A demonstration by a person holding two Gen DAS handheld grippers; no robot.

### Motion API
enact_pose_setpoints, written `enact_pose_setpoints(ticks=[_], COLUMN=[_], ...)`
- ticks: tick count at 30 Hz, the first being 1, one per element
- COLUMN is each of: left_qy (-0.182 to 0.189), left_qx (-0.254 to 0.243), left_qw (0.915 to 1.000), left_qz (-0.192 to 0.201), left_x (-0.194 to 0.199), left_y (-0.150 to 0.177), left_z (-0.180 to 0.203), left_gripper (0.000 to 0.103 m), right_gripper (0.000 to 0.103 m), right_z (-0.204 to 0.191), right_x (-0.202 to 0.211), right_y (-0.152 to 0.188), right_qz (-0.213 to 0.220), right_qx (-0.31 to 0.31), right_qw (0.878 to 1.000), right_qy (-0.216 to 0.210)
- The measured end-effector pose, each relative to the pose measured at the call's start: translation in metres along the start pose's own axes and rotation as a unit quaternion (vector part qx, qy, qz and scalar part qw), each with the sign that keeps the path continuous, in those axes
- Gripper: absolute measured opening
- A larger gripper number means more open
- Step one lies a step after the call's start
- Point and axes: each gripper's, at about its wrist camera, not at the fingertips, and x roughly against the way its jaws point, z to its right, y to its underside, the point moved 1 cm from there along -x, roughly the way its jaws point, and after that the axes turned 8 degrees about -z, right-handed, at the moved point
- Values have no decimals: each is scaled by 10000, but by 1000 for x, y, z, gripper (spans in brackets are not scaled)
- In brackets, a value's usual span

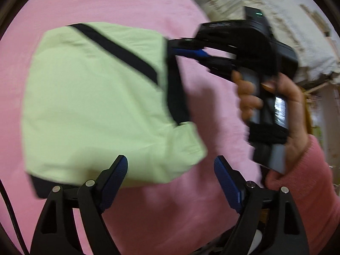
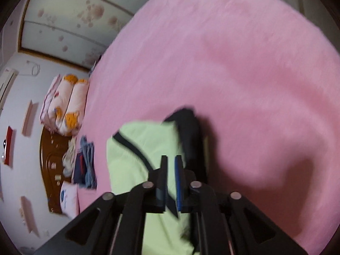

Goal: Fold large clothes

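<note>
A light green garment (image 1: 91, 106) with black trim lies folded on the pink bed cover (image 1: 127, 4). My left gripper (image 1: 170, 170) is open and empty, just over the garment's near edge. My right gripper (image 1: 187, 48) is held in a hand at the garment's right edge, its jaws nearly closed on the black trim. In the right wrist view the right gripper (image 2: 171, 165) is closed on the green garment (image 2: 131, 148) beside its black edge (image 2: 189, 131).
The pink cover (image 2: 244, 63) spreads wide to the right. A wooden headboard (image 2: 48, 161) with rolled bedding (image 2: 68, 106) and stacked folded clothes (image 2: 87, 163) lies at the left. A sleeve in pink (image 1: 308, 180) belongs to the person's arm.
</note>
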Motion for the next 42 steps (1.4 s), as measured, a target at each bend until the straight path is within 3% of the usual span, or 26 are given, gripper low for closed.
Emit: enact_pose_setpoints(ticks=[2, 6, 11, 15, 16, 17, 19, 30, 42], left_qy=[-396, -1010, -1444, -1506, -1554, -1616, -1729, -1895, -1897], left_qx=[149, 446, 947, 1369, 1439, 1488, 1545, 1489, 1289], left_qw=[9991, 9939, 9849, 9790, 9772, 9755, 9727, 9705, 9733], left_qz=[-90, -9, 121, 148, 139, 130, 123, 61, -118], left_x=[2, 20, 28, 33, 34, 34, 33, 33, 22], left_y=[0, -9, -7, -5, -4, -2, 0, 2, -3], left_z=[-12, -43, -82, -106, -111, -116, -124, -131, -129], left_gripper=[82, 82, 82, 82, 82, 82, 82, 82, 82], right_gripper=[34, 35, 35, 33, 19, 13, 8, 4, 4], right_z=[-2, 6, 9, 9, 6, 4, -1, -7, 56], right_x=[-9, -23, -45, -51, -52, -52, -51, -6, -3], right_y=[9, 26, 40, 44, 43, 43, 42, 50, 61], right_qz=[-218, -549, -803, -771, -748, -735, -695, 50, 227], right_qx=[-25, -223, -190, -238, -190, -136, -36, 219, -526], right_qw=[9997, 9976, 9930, 9926, 9932, 9932, 9932, 9931, 9857], right_qy=[64, 365, 849, 904, 872, 889, 937, 1149, 1588])
